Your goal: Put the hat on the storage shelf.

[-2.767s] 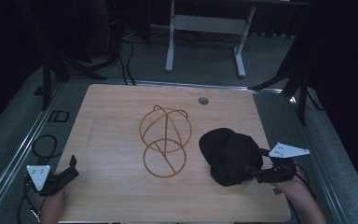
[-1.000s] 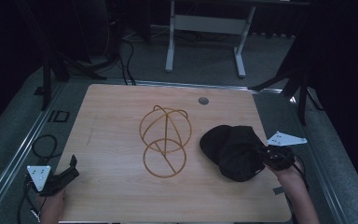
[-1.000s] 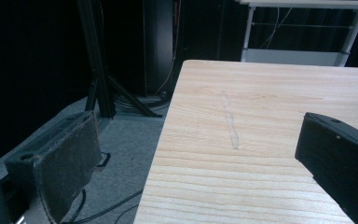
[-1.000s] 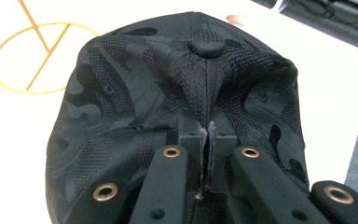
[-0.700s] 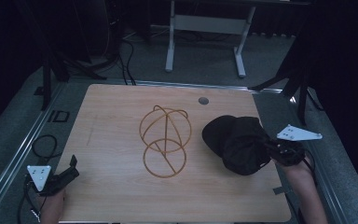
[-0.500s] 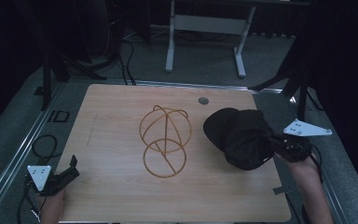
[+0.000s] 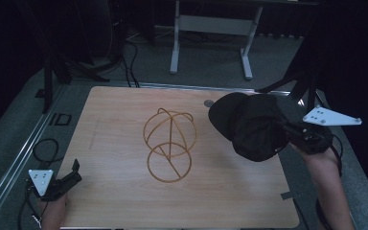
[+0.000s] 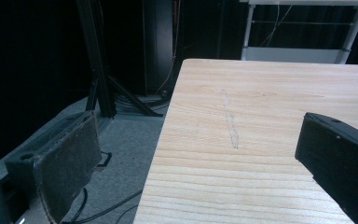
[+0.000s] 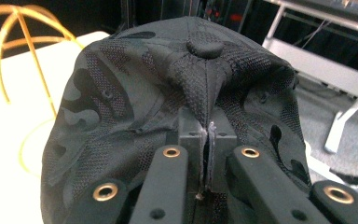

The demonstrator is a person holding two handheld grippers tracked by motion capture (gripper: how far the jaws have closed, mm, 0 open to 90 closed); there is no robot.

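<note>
One black camouflage-mesh cap hangs off the light wooden counter at 3 o'clock, pinched in the right gripper, fingers pressed together on its fabric. One orange wire hat stand sits centre. At 8 o'clock, the left gripper rests wide open, holding nothing.

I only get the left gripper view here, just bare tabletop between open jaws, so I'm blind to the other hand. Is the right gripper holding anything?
Observer: Yes. The right gripper is shut on a black cap, pinching a fold of its fabric near the crown.
Operator: Is the cap on the table?
Observer: It looks lifted, at the table's right edge, partly over it.
Operator: Anything else on the table?
Observer: A gold wire stand, a dome of hoops above a ring base, sits near the middle, left of the cap and apart from it.
</note>
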